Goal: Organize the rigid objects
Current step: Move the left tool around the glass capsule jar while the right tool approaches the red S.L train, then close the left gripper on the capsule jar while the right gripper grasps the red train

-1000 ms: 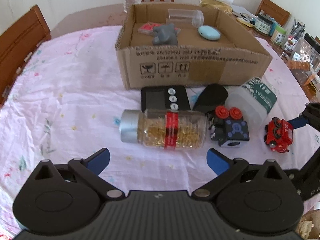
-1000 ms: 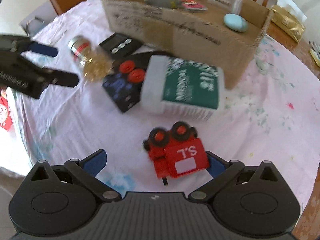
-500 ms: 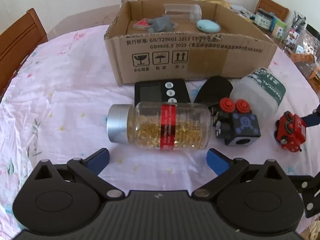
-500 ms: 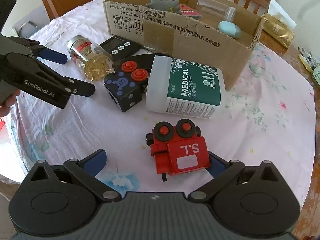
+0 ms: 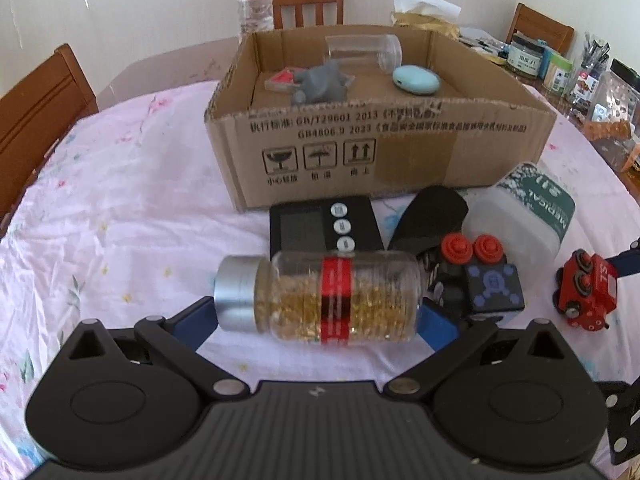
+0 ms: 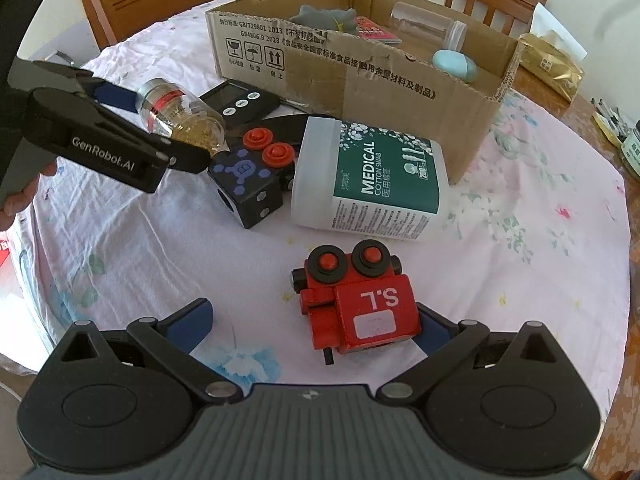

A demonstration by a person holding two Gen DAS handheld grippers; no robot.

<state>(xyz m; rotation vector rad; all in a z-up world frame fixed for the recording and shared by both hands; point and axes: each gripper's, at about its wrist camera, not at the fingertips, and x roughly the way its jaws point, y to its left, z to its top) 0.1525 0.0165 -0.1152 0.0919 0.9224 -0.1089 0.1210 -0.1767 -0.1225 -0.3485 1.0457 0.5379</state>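
A clear jar with a silver lid, a red band and gold contents lies on its side between the fingers of my left gripper. The jaws stand wide, one finger at each end of the jar. The jar appears raised off the cloth in the right wrist view. My right gripper is open around a red toy train, whose right side touches the right finger. The cardboard box stands behind, holding a grey toy, a blue oval case, a red packet and a clear jar.
On the pink cloth lie a black timer, a black toy block with red knobs, a black flat object and a white cotton swab tub. Wooden chairs surround the table. Jars and clutter stand at the far right.
My left gripper has moved forward so the jar now sits between its fingers, and the jar appears lifted. My right gripper has edged closer around the red train.
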